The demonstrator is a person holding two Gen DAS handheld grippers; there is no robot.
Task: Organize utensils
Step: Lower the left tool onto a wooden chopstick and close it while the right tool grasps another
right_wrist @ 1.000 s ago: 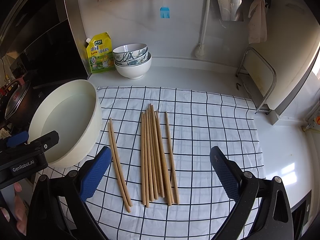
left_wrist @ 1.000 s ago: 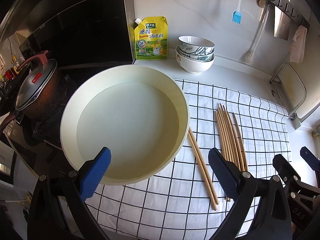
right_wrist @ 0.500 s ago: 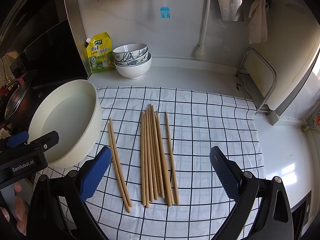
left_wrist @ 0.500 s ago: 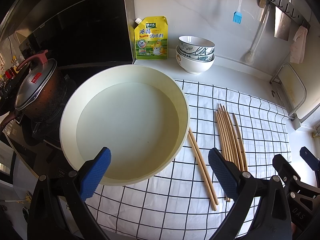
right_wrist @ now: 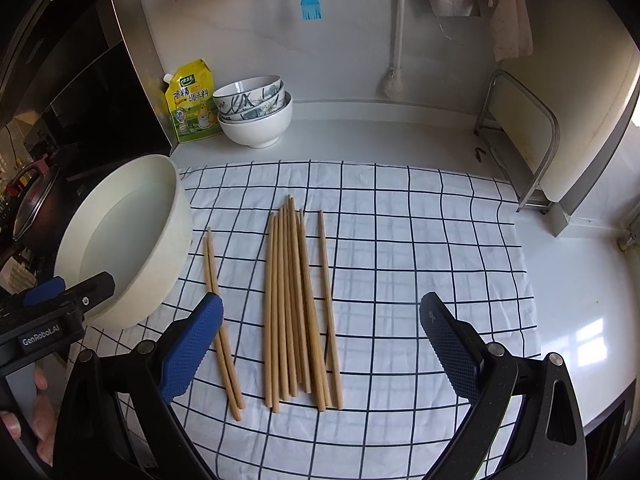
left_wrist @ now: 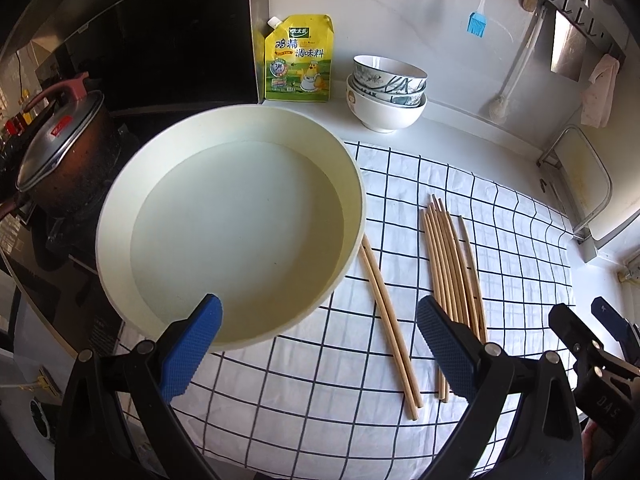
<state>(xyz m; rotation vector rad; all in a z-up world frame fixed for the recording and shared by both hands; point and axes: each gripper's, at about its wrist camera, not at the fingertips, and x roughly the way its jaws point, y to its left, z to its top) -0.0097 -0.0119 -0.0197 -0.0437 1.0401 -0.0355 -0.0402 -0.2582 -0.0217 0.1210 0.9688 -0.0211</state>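
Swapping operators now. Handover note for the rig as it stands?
Left gripper: open, empty, hovering at the near rim of the basin.
Right gripper: open, empty, above the near ends of the chopsticks.
On the cloth: a pair lying beside the basin, a bundle mid-cloth, one single just right of it.
Basin holds water, no utensils in it.
Done: nothing gripped yet.
Left: all chopsticks; where they go isn't shown.

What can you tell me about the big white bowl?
The big white bowl is round, cream-white and smooth, like plastic or enamel, with a thick rim and sloping sides. It holds shallow clear water. It stands upright at the left edge of the checked cloth, beside the dark stove. Two chopsticks lie close beside it; contact is unclear.
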